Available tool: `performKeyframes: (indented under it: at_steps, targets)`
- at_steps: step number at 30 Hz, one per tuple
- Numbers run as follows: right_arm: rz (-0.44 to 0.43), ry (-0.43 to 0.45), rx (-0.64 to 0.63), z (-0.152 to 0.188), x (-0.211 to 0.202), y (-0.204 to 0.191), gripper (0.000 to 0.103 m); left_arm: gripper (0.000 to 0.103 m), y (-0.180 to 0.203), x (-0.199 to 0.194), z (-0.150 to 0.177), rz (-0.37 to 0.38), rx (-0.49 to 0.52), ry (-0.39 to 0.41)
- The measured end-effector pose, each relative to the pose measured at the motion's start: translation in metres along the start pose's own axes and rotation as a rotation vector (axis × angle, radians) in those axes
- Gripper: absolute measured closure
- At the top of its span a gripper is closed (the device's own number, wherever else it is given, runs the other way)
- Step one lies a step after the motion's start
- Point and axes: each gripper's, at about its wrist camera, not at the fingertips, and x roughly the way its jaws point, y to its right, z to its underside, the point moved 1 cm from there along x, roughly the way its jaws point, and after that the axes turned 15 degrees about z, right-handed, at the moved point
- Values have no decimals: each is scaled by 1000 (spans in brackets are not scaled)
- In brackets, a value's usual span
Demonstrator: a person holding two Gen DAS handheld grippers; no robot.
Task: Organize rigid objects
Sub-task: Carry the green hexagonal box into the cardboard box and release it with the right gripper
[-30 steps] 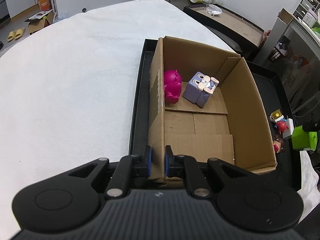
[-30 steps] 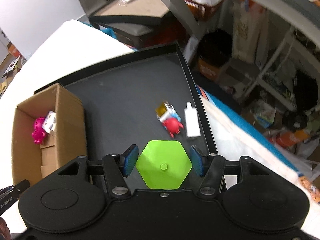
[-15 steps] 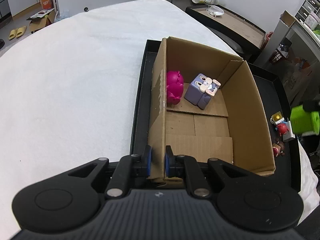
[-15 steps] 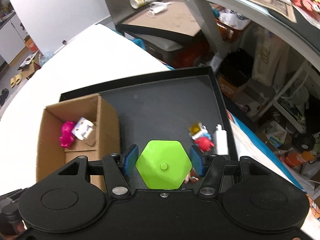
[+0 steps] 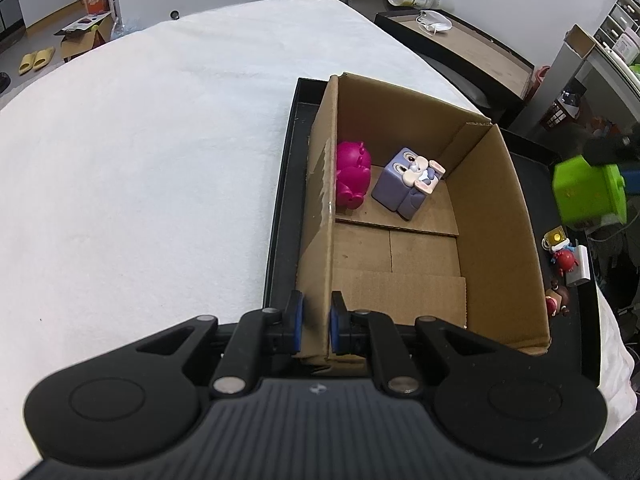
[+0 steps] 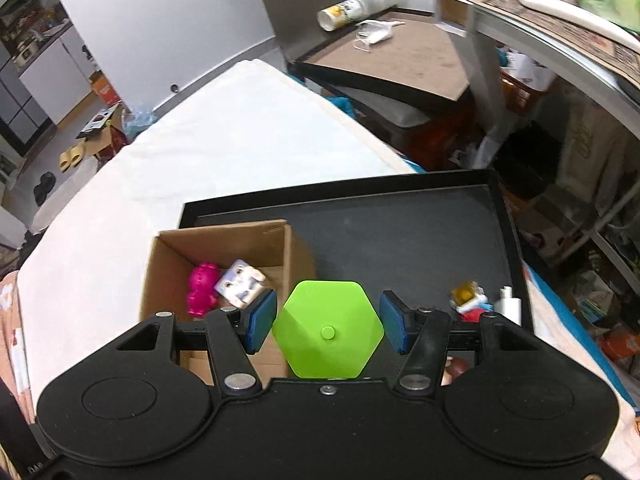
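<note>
Nearer cardboard box [image 6: 224,256], green block [image 6: 328,328] now higher

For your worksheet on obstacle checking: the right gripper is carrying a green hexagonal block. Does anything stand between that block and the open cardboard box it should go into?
Only the cardboard box's near side wall, which the green hexagonal block must clear. The top is open; the pink toy and purple cube sit at the far end, leaving bare floor.
</note>
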Motion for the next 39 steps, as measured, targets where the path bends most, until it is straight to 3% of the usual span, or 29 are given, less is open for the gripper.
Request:
performKeyframes:
  at_steps: [17,23,28,34,39]
  targets:
    - [-103,-20,-112,4,7,-79,47,91,-3,0,-1,26,-27,-4]
    - [-185,-18,-147,5,4,-97,43,91,-3,0,0,26,-31,1]
    - [-175,-14,-131,5,0,-90,43,90,-2,0,0,24,-28,-1]
    - [-140,29,-113,8,-7,-68,30,90,-3,0,0,21,-24,0]
    - [-92,50,-79,10,-7,-39,28,90,-1,0,0,16,-16,-2]
